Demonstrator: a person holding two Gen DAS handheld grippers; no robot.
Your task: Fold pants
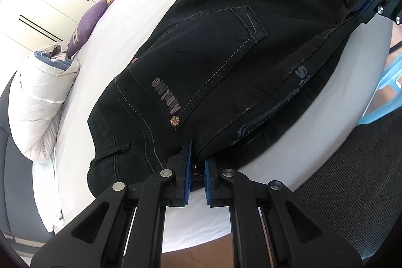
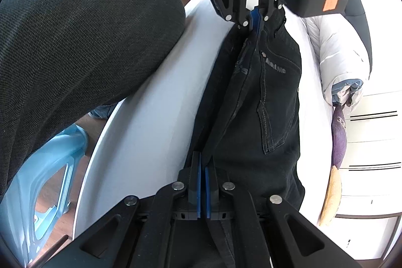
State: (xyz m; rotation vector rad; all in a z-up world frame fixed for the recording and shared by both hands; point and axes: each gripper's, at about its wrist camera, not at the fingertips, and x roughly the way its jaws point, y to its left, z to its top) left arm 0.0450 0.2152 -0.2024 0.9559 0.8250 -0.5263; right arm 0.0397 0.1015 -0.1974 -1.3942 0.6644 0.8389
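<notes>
On the white bed (image 1: 155,24), near its edge | black pants (image 1: 226,46) lay flat, back pocket up | left tongs (image 1: 198,167) clamped the waistband | right tongs (image 2: 203,182) clamped the same raised fold

"About Me" lettering along the back pocket (image 1: 201,67) of the black pants (image 1: 238,4), partial "S" print beside it

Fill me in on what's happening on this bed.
A person is folding black pants on a white bed, with a hand-held gripper in each hand. The left gripper is clamped on the pants' edge near the waistband, and the right gripper is clamped on the same edge further along. Both sit near the bed's side, with the fabric edge pulled taut between them. A white puffy jacket and pillows lie along the far side.
</notes>
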